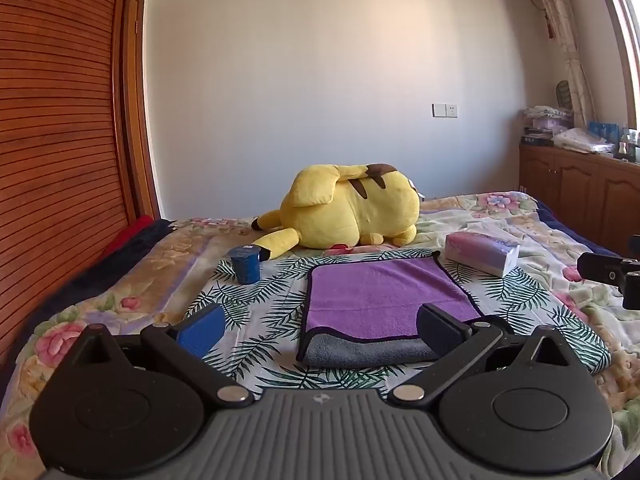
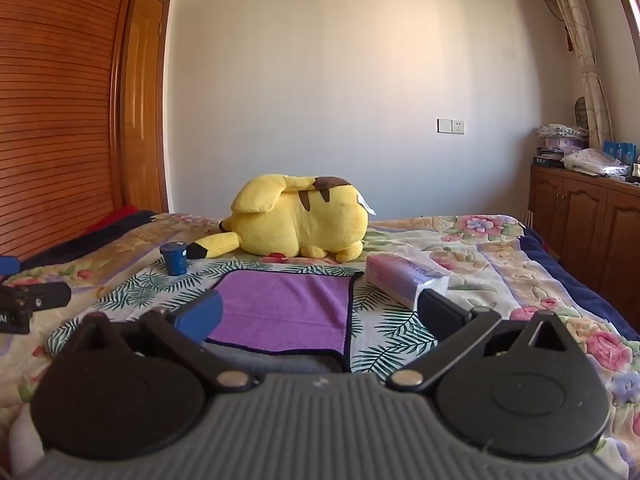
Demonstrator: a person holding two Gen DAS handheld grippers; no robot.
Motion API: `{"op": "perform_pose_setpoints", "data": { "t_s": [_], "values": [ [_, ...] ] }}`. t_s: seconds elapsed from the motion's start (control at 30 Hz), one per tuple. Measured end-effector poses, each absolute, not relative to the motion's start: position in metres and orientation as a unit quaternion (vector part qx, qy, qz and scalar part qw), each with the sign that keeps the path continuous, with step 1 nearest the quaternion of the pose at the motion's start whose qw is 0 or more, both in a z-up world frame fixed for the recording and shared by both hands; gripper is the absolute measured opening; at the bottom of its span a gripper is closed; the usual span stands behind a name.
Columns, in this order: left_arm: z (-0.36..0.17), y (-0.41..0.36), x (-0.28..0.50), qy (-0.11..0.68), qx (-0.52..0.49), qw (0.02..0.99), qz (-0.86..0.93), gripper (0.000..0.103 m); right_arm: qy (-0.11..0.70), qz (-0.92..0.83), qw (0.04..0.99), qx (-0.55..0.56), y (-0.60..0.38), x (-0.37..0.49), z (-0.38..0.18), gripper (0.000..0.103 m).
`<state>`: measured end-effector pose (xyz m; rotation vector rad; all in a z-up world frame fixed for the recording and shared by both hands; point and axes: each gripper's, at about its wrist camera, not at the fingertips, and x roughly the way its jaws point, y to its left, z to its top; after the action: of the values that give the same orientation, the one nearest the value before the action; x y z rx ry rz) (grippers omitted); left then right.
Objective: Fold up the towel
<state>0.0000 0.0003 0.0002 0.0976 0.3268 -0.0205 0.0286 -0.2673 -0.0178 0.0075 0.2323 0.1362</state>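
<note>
— While both sets of jaws stand wide apart with nothing between them, where is each relative to the towel [image 1: 384, 304]?

— The left gripper [image 1: 320, 330] hangs over the towel's near edge; its dark pad [image 1: 438, 334] covers the near right corner and its blue pad [image 1: 202, 330] is off the towel's left side. The right gripper [image 2: 318, 318] hangs over the towel [image 2: 284, 306] too, its blue pad [image 2: 198, 316] over the near left part and its dark pad [image 2: 440, 314] well off the right edge. I cannot tell whether any pad touches the cloth.

— How does the towel lie?

— Flat on a leaf-print cloth [image 1: 256, 300] on the bed [image 1: 528, 232], purple side up, with a grey strip showing along the near edge, as of a lower layer.

— And around the towel?

— Beyond its far left corner stands a blue cup [image 1: 246, 266]. Beyond its far edge lies a yellow plush [image 1: 348, 212]. Just off its far right corner sits a tissue pack [image 1: 482, 252]. Well to the right of the towel, past the bed, is a wooden cabinet [image 1: 580, 192]; far left of it, a slatted wooden door [image 1: 60, 120].
</note>
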Motion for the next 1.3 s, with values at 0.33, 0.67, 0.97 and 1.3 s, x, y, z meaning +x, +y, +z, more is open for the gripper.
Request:
{"op": "perform_pose_setpoints", "data": {
  "t_s": [0.33,0.67,0.97,1.3],
  "values": [
    [0.0002,0.0001,-0.0002,0.162,0.050,0.985,-0.010,0.087,0.115,0.068,0.991,0.003,-0.2675,0.0287,-0.0173,0.103],
    [0.0003,0.0001,-0.0003,0.161,0.050,0.986,-0.010,0.087,0.115,0.068,0.991,0.002,-0.2665,0.0286,-0.0173,0.103],
    [0.0003,0.0002,-0.0004,0.161,0.051,0.986,-0.010,0.087,0.115,0.068,0.991,0.002,-0.2641,0.0283,-0.0173,0.103],
    [0.0002,0.0000,-0.0004,0.161,0.051,0.986,-0.010,0.087,0.116,0.068,0.991,0.002,-0.2638,0.0287,-0.0179,0.103]
  ]
}}
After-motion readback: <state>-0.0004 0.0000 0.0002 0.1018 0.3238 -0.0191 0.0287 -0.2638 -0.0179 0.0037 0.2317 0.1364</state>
